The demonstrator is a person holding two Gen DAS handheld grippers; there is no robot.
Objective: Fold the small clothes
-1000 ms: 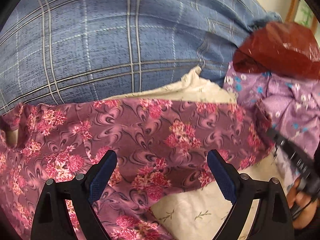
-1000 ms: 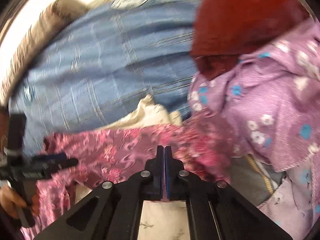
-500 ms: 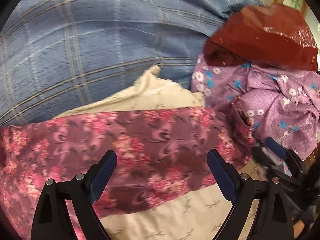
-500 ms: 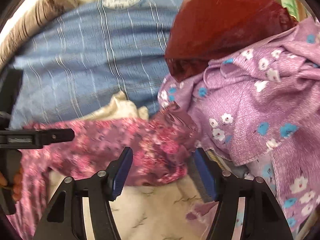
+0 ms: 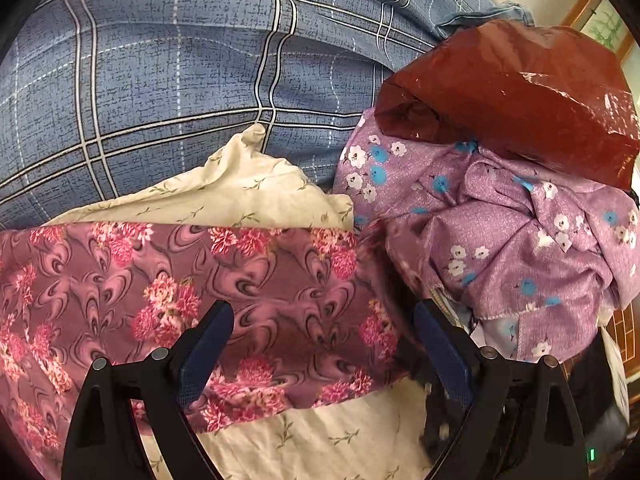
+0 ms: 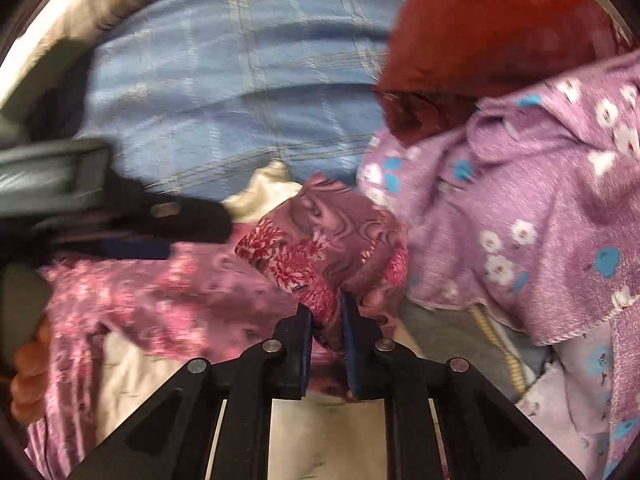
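Right gripper point(image 6: 326, 316) is closing on a bunched corner of the pink floral garment point(image 5: 248, 280), fabric pinched between its pads, presumably to carry that end over for a fold; the garment is spread across the lower left on the cream sheet point(image 5: 240, 192). Left gripper point(image 5: 324, 344) is held spread above the cloth, nothing between its pads. The fold path at right is crowded by the purple flowered pile point(image 5: 500, 232) and red plastic bag point(image 5: 520, 92).

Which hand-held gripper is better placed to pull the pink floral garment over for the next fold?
Right, probably. The right hand-held gripper is closing on a bunched corner of the pink floral garment; the left hand-held gripper hangs wide open above it, gripping nothing.
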